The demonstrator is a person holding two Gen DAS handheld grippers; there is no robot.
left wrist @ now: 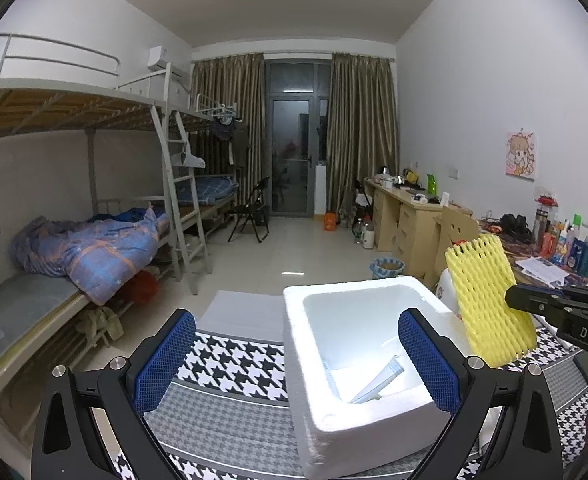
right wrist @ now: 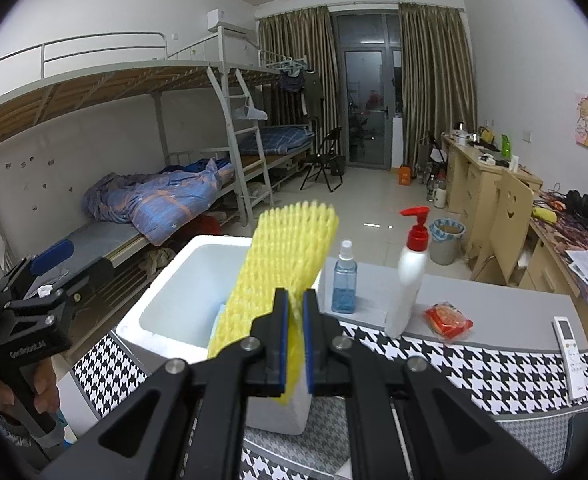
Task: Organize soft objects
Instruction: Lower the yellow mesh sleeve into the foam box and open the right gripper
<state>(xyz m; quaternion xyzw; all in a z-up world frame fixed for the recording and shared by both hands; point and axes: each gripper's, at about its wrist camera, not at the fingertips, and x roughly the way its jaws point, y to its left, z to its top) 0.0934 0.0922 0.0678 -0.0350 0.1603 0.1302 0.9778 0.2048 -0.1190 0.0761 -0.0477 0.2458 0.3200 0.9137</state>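
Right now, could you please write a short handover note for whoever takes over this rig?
Right claw: shut on the yellow foam net, held above the near edge of the white foam box.
Left claw: open, empty, its pads either side of the box's near wall.
Box: on the houndstooth cloth; a pale flat piece already lies inside.
Done: net picked up and brought to the box.
Left: lower the net in and release. The spray bottle, pump bottle, red packet and remote are untouched.
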